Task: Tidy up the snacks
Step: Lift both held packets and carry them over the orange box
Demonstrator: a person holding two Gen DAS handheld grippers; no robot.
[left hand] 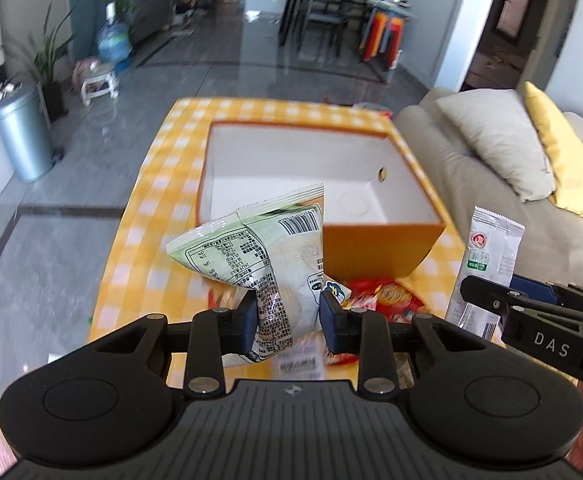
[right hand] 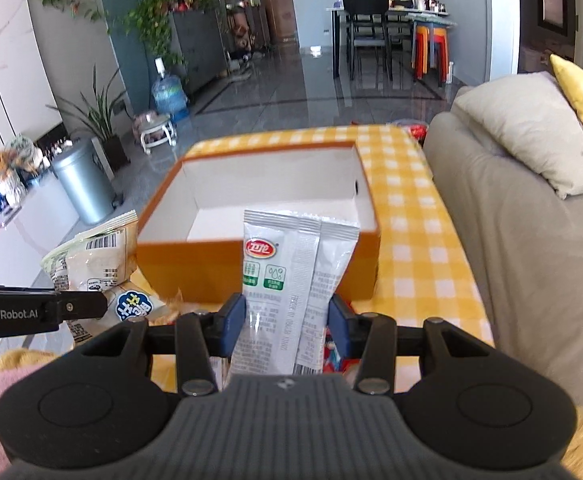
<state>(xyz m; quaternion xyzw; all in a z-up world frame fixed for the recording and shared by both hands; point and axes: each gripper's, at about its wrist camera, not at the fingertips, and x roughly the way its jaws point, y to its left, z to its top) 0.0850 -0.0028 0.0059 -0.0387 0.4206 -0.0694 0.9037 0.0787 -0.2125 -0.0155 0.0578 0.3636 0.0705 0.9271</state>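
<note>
My left gripper [left hand: 288, 312] is shut on a pale green snack bag [left hand: 259, 248] and holds it above the table, just short of the open orange box [left hand: 375, 248]. The box has a white, empty inside [left hand: 291, 160]. My right gripper [right hand: 287, 320] is shut on a silver snack packet [right hand: 291, 264] with a red logo, held upright before the same orange box [right hand: 195, 268]. The silver packet [left hand: 487, 256] also shows in the left wrist view, and the green bag [right hand: 91, 256] in the right wrist view.
The box stands on a yellow checked tablecloth [left hand: 147, 200]. Red snack packets [left hand: 387, 292] lie on the cloth under the grippers. A beige sofa [right hand: 511, 240] with cushions runs along the table's right side. A metal bin [left hand: 23, 132] stands on the floor at left.
</note>
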